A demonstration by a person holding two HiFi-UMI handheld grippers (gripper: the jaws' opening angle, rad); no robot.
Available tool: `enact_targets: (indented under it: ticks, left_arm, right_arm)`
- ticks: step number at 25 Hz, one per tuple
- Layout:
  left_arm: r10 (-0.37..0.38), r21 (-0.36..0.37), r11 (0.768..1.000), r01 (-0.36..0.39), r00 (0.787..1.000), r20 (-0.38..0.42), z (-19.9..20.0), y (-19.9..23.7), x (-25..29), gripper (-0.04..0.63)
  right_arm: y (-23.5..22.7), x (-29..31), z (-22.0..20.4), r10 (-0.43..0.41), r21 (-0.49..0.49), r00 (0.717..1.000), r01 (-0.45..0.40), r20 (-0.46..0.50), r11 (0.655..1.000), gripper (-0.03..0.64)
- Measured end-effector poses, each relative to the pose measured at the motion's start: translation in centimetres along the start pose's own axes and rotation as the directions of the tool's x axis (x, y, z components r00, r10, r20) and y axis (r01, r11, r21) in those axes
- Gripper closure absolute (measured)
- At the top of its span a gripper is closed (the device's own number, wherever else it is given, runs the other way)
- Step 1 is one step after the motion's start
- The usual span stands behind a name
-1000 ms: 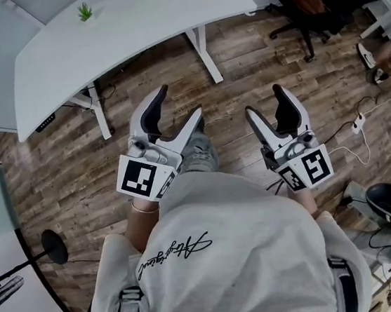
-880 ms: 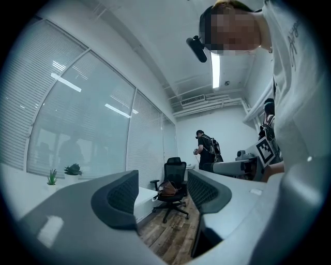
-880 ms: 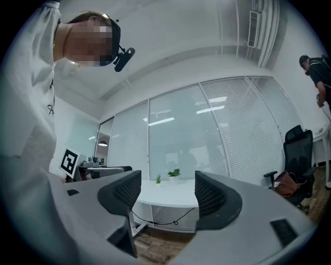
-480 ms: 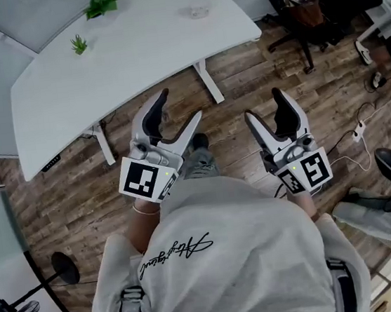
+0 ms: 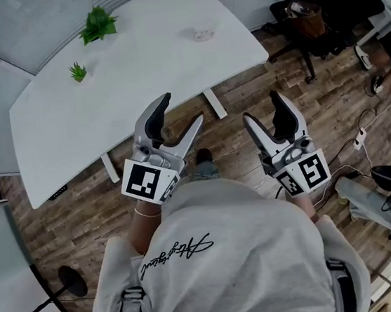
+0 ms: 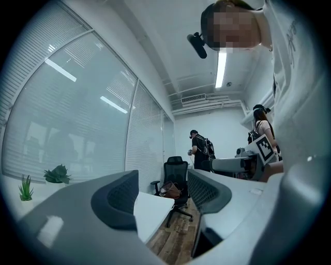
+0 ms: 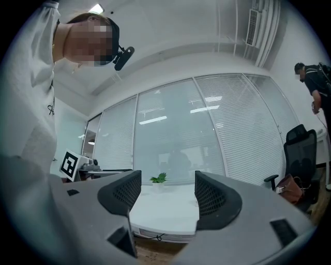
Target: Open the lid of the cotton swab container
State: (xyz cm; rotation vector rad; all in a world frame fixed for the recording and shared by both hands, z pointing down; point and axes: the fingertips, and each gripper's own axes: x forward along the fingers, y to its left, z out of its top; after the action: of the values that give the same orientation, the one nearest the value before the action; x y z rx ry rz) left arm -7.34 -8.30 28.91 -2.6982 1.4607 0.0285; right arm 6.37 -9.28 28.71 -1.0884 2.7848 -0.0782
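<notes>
The white table [image 5: 136, 74] lies ahead of you, and your 2 tongs hang over the floor just short of its near edge: left gripper [image 5: 181, 111] and right gripper [image 5: 261, 107], both wide open and empty. The small cotton swab container [image 5: 203, 33] sits toward the table's far right end.

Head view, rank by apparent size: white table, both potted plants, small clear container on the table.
1. white table
2. leafy plant
3. small plant and clear container: these look about alike and sit at different depths, so they are not ranked.
</notes>
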Motion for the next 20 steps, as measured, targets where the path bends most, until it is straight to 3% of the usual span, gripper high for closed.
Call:
enact_targets:
  ticks: [20]
  left_arm:
    - [-0.030, -0.002, 1.000, 0.030, 1.000, 0.000, -0.5, 10.4, 7.3, 0.311]
  right_arm:
    - [-5.4, 10.8, -0.5, -0.034, -0.003, 0.999, 0.034, -0.007, 0.999, 0.313]
